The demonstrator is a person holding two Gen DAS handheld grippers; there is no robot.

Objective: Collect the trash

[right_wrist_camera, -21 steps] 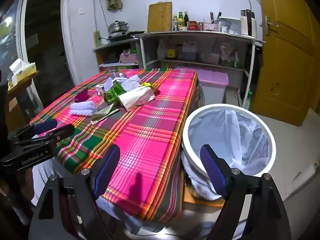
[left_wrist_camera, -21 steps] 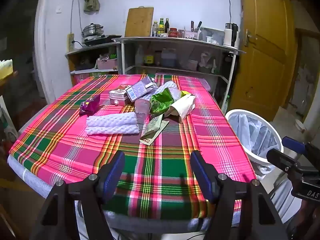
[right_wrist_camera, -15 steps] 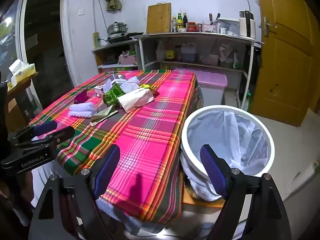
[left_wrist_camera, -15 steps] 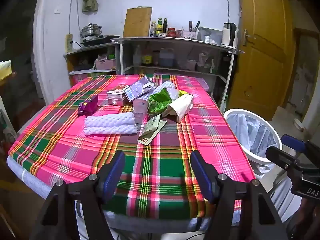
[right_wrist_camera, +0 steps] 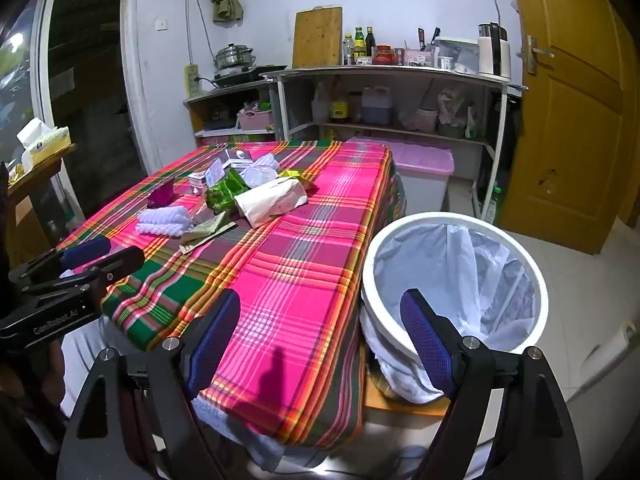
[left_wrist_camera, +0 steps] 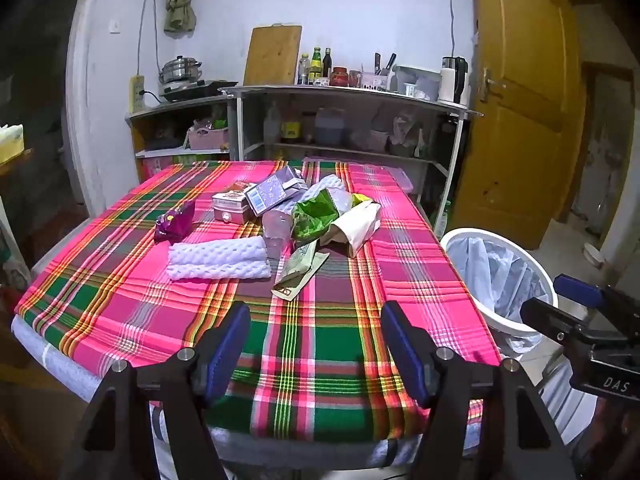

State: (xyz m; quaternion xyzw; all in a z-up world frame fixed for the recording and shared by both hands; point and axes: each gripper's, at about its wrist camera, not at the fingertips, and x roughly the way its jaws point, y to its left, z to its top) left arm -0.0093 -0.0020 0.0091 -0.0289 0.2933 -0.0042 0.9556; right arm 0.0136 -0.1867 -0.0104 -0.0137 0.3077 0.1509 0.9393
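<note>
Straight ahead in the left wrist view, the left gripper [left_wrist_camera: 314, 344] hangs over the near edge of the table [left_wrist_camera: 120, 320] with its jaws wide and nothing between them. The pile of trash [left_wrist_camera: 280, 228] lies well beyond the fingertips, mid-table, with bare plaid cloth between. The bin [left_wrist_camera: 500, 280] stands off the table's right edge, and the right gripper [left_wrist_camera: 560, 300] pokes in beside it.

From the right wrist view, the right gripper [right_wrist_camera: 320, 340] also stands wide and empty, straddling the table's near right edge and the bin [right_wrist_camera: 452, 280] rim. The trash [right_wrist_camera: 248, 196] sits far off to the left, and the left gripper [right_wrist_camera: 100, 256] hovers at the table's left edge.
</note>
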